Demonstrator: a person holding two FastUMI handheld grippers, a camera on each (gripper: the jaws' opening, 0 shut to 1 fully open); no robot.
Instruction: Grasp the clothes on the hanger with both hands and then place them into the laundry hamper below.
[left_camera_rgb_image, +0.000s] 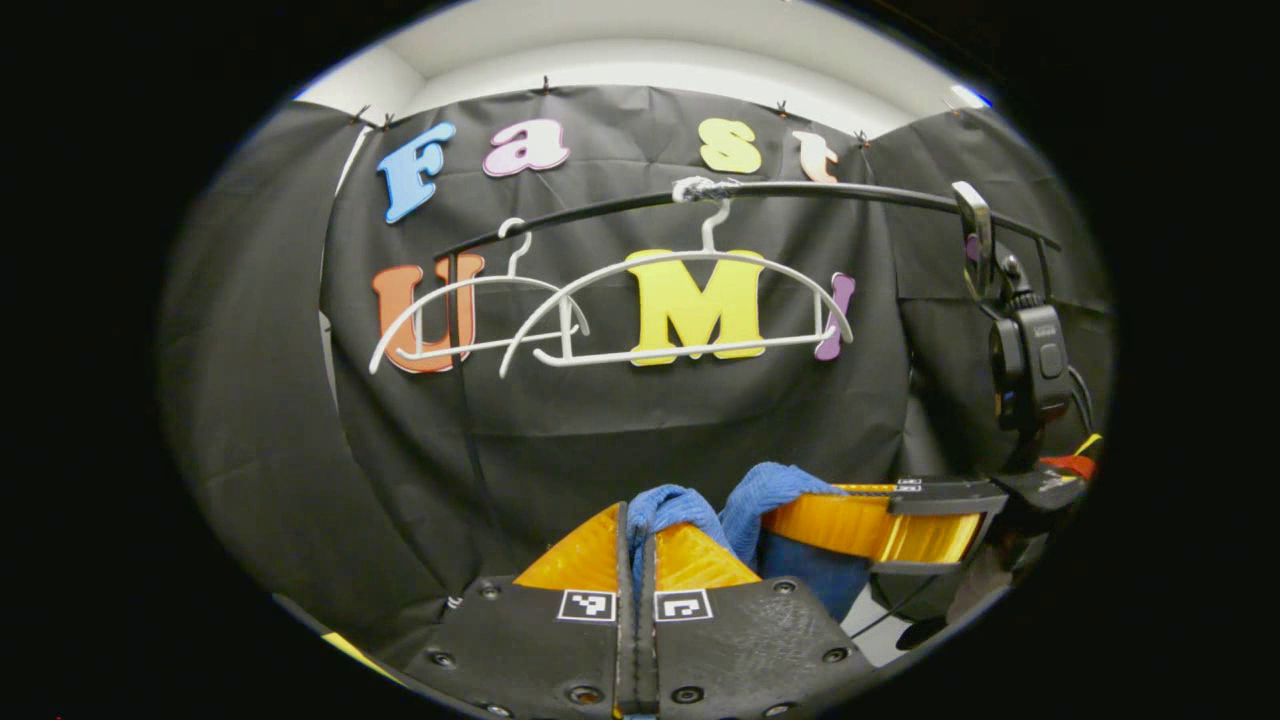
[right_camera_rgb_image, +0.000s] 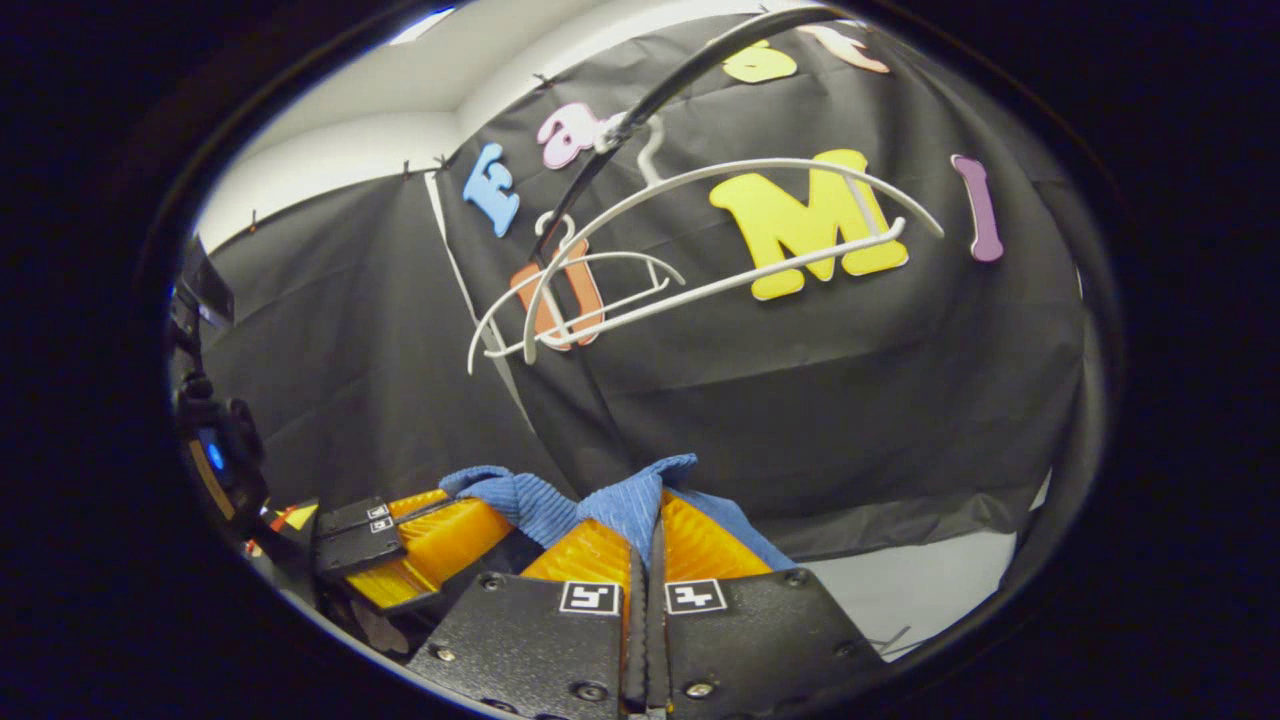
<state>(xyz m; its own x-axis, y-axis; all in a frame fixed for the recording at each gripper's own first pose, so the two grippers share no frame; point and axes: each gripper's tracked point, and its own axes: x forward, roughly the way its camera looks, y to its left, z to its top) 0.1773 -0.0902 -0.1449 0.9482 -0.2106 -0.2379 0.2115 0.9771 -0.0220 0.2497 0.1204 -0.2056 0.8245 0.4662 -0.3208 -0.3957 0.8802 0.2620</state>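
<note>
Both grippers pinch the blue cloth (left_camera_rgb_image: 690, 510): the left gripper (left_camera_rgb_image: 636, 545) at 6 o'clock in its own view, the right gripper (right_camera_rgb_image: 647, 540) likewise, fingers pressed together on bunched folds. Beyond, two bare white hangers (left_camera_rgb_image: 690, 300) hang from the black rail (left_camera_rgb_image: 850, 192) at 12 o'clock.

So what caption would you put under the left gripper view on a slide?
Both grippers, left gripper and right gripper, pinch the blue garment below two bare white hangers.
</note>
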